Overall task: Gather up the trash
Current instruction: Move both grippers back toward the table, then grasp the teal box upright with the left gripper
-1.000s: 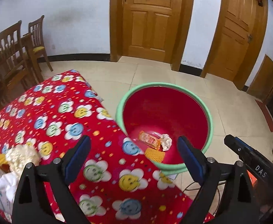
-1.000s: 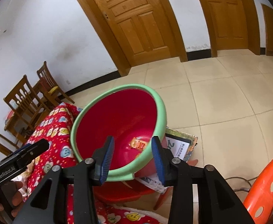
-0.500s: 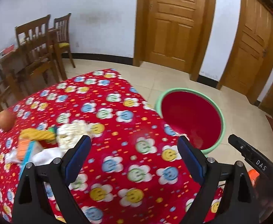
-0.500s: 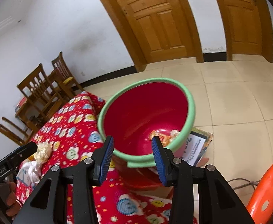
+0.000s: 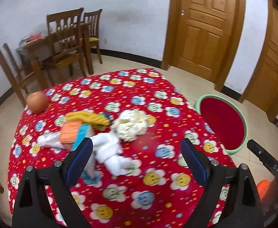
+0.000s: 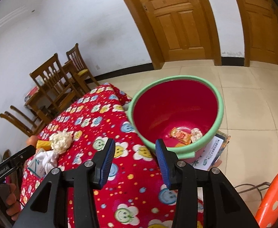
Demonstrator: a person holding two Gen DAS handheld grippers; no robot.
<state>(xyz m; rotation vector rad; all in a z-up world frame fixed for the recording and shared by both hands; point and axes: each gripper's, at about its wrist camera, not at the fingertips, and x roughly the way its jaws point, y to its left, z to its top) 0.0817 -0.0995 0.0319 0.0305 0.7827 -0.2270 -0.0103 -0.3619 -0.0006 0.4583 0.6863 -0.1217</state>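
**Trash pile on the table, basin waiting off the edge**

A table [image 5: 120, 87] under a red cloth printed with smiling flowers fills the near view. Wooden chairs [image 5: 66, 43] crowd a second table by the white wall, and two panelled wooden doors [image 5: 205, 28] stand beyond. An orange-brown round fruit [image 5: 38, 102] sits near the far left edge, apart from the rest. An orange dotted plastic stool [image 6: 273, 195] shows at the lower right.

The trash lies bunched left of centre: a crumpled cream paper ball [image 5: 130, 125], a twisted white tissue [image 5: 110, 150] touching it, a yellow wrapper [image 5: 87, 118], and an orange and blue carton [image 5: 76, 134] partly hidden behind the left gripper's finger.

The red basin [image 6: 221, 104] with a soft green rim stands just off the table's right edge, holding an orange snack packet [image 6: 180, 134] and a wad of paper.

The left gripper [image 5: 137, 159] is spread wide above the cloth, nothing between its blue ribbed pads. The right gripper [image 6: 134, 155] stands partly apart, empty, near the basin's rim.
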